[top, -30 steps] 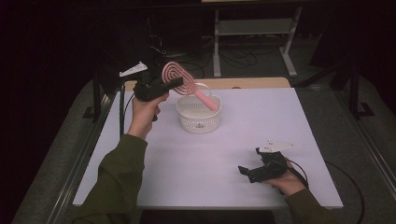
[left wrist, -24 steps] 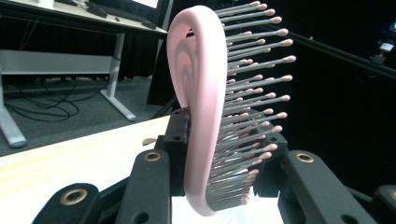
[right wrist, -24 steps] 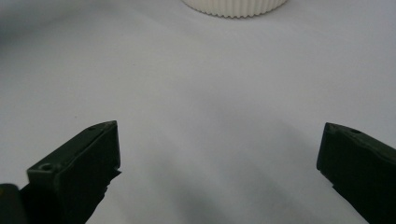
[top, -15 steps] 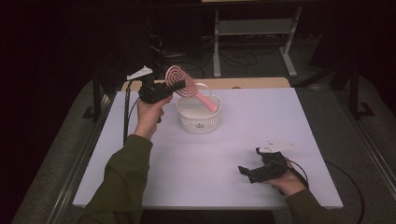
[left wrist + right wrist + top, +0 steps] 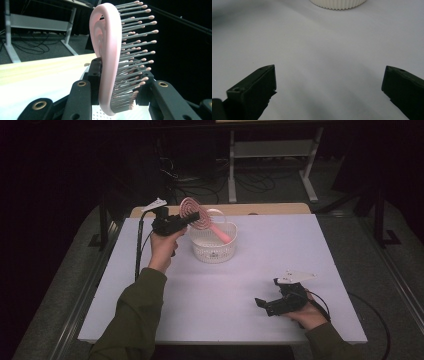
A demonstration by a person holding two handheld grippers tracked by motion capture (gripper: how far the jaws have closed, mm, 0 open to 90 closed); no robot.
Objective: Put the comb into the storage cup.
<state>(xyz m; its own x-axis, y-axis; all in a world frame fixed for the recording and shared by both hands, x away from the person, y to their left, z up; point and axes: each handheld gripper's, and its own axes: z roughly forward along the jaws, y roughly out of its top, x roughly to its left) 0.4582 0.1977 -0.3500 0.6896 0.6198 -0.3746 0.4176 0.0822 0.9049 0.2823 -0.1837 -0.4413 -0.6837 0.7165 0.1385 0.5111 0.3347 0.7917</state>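
The pink brush [image 5: 200,220] was clamped by its head between the jaws of the left gripper [image 5: 186,220], at the basket's [image 5: 214,251] left rim. Its long axis was tilted: the round head sat up and to the left above the rim, and the handle was pointed down and to the right into the basket. In the left gripper view the brush [image 5: 107,62] was seen edge-on, bristles sticking out to the right. The right gripper [image 5: 272,304] was rested low near the table's [image 5: 310,250] front right corner, jaws spread wide with nothing between them, well apart from the basket.
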